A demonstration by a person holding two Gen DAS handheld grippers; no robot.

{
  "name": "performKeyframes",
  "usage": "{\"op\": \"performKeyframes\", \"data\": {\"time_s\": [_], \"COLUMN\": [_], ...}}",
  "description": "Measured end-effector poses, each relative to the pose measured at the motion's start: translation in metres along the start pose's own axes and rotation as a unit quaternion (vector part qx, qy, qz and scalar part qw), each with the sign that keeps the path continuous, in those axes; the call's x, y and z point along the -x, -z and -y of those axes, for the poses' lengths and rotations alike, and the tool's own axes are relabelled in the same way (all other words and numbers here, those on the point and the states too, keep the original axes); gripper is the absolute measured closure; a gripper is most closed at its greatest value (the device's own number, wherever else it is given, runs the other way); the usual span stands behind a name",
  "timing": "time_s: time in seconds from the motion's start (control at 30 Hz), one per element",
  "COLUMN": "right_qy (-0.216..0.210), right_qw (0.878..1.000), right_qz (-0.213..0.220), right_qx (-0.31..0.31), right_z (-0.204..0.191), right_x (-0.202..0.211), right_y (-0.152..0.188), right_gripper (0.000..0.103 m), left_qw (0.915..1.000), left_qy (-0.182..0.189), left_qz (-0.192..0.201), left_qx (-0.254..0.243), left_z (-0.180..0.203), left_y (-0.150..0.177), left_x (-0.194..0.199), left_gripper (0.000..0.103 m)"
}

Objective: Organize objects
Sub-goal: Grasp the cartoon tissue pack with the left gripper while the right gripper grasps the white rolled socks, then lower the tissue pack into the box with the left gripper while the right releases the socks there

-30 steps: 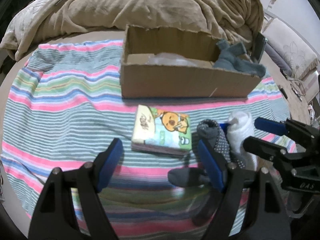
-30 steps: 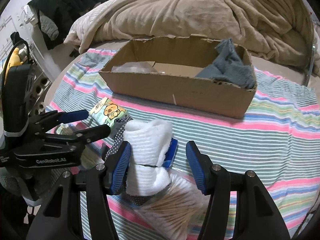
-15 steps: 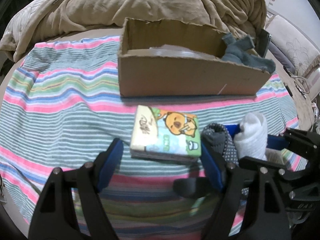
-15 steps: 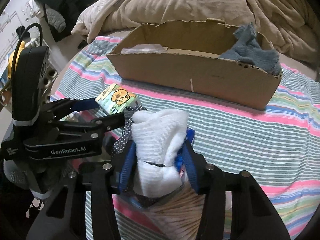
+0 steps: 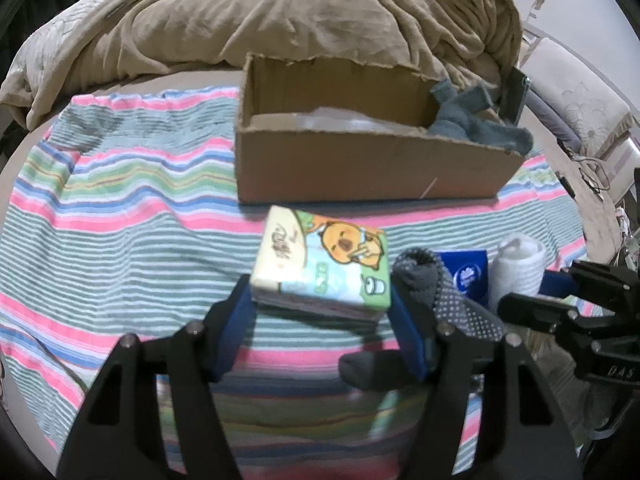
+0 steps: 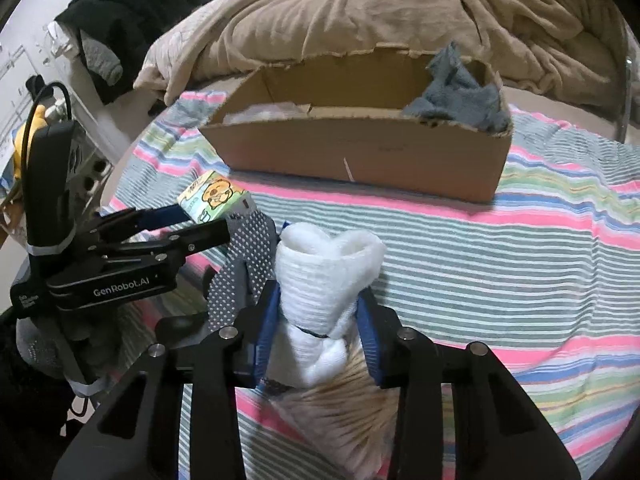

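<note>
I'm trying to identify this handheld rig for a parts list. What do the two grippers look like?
Both are matte black, with angular fingers that have triangular cutouts and silver pivot pins, and blue pads on the inner faces. The left gripper carries white "GenRobot.AI" lettering on its side, a tall black block ringed with grey tape and a black cable. The right gripper shows partial lettering, "DAS", in the left wrist view.

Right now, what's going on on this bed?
A person is tidying with two handheld grippers. The left gripper has just been closing its jaws around the cartoon tissue pack; the right gripper has just been closing on the rolled white sock. The cardboard box beyond already holds a grey cloth.
</note>
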State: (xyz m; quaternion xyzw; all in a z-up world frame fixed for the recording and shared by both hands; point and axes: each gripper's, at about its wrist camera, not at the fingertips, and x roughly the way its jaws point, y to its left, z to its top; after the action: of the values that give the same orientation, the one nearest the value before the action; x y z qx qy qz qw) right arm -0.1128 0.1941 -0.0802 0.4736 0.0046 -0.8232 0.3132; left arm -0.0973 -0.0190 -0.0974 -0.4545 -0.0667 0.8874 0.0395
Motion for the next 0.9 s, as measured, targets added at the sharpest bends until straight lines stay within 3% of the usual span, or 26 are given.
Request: {"op": "performKeyframes", "data": {"time_s": [0.9], "right_qy": [0.020], "right_qw": [0.995], "right_qz": [0.094], "right_qx": [0.027], "right_z": [-0.006], "right_x": [0.055], "right_y": [-0.058], "right_gripper": [0.064], "left_qw": [0.9974], "left_qy": [0.015], "left_qz": [0.069], "left_qx": [0.015], "left_z": [-0.011], "left_y": [-0.036], "left_x": [0.056], "left_gripper": [0.037]}}
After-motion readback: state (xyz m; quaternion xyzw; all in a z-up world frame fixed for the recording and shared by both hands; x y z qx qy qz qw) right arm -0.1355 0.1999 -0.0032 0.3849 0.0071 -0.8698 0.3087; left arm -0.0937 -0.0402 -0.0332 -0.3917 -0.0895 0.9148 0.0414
